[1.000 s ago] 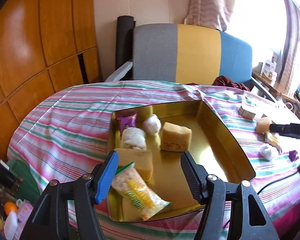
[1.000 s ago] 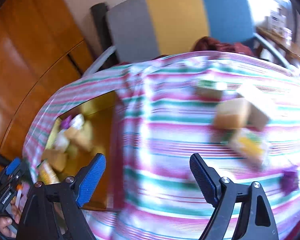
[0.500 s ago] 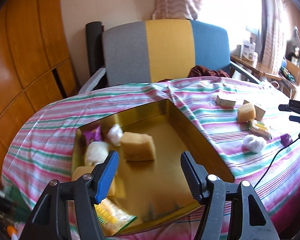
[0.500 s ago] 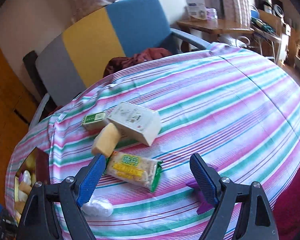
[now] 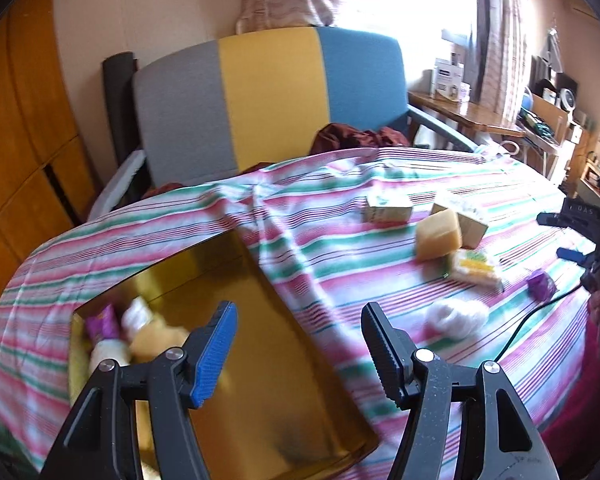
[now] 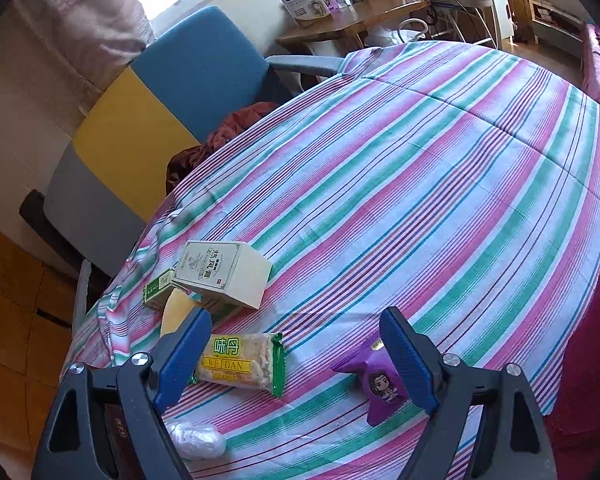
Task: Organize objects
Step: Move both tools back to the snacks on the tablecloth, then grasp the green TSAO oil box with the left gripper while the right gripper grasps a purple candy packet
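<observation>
Blurred items in gold tray

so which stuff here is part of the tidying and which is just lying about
Part of the job:
- gold tray
- yellow sponge
- snack bar packet
- purple packet
- cream box
- green box
- white wrapped ball

Just lying about:
- striped chair
- red cloth
- side desk

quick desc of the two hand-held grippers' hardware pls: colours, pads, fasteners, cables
The left hand-held gripper has black plastic arms with silver round fasteners; one ribbed pad is blue, the other looks black. The right hand-held gripper has the same black frame and silver fasteners, with blue ribbed pads on both fingers. In the left wrist view a thin black cable trails from it across the striped cloth.
</observation>
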A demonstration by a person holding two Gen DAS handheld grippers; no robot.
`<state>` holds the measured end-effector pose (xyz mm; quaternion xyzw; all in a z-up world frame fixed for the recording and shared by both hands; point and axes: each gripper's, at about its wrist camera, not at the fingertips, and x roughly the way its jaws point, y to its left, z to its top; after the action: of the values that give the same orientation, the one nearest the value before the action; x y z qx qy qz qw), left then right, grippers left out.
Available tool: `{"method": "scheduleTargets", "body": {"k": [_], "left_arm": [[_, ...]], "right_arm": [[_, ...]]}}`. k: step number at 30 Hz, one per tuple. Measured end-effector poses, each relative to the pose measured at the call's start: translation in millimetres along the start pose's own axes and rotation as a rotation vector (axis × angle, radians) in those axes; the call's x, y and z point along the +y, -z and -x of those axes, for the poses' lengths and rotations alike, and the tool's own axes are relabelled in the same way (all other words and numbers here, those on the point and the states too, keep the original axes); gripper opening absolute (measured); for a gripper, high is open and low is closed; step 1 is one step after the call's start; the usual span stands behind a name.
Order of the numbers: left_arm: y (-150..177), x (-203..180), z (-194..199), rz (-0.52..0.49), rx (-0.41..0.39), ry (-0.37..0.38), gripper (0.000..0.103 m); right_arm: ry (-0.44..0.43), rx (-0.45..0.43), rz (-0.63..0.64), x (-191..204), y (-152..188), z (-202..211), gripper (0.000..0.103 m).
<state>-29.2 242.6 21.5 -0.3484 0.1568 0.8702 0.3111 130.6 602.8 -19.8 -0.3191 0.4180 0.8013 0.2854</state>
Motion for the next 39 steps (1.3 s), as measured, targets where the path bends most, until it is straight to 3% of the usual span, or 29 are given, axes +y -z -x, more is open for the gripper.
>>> {"method": "scheduleTargets", "body": {"k": [4, 8, 13, 24, 39], "left_arm": [[-18.8, -23.3, -22.7, -0.054, 0.030, 0.011, 0.065], [-36.0, -38.1, -54.3, -0.041, 0.097, 0.055, 0.075], [-59.7, -48.5, -95.7, 0.024, 0.178, 0.085, 0.079], [-118.4, -88.7, -182.5, -0.040, 0.200, 0.049, 0.090], [-134.0, -125.6, -258.7, -0.100, 0.256, 0.032, 0.098]], "right_arm": [[-0.024, 0.007, -0.018, -3.5, 0.0, 0.7, 0.088], [-0.047, 0.019, -0.025, -4.5, 0.4, 0.0, 0.088], [-0.074, 0.029, -0.022, -2.7, 0.7, -0.3, 0.088], [-0.128, 0.066, -0.039, -4.2, 1.2, -4.8, 0.088], [-0.176, 0.109, -0.074, -6.5, 1.5, -14.0, 0.088]]}}
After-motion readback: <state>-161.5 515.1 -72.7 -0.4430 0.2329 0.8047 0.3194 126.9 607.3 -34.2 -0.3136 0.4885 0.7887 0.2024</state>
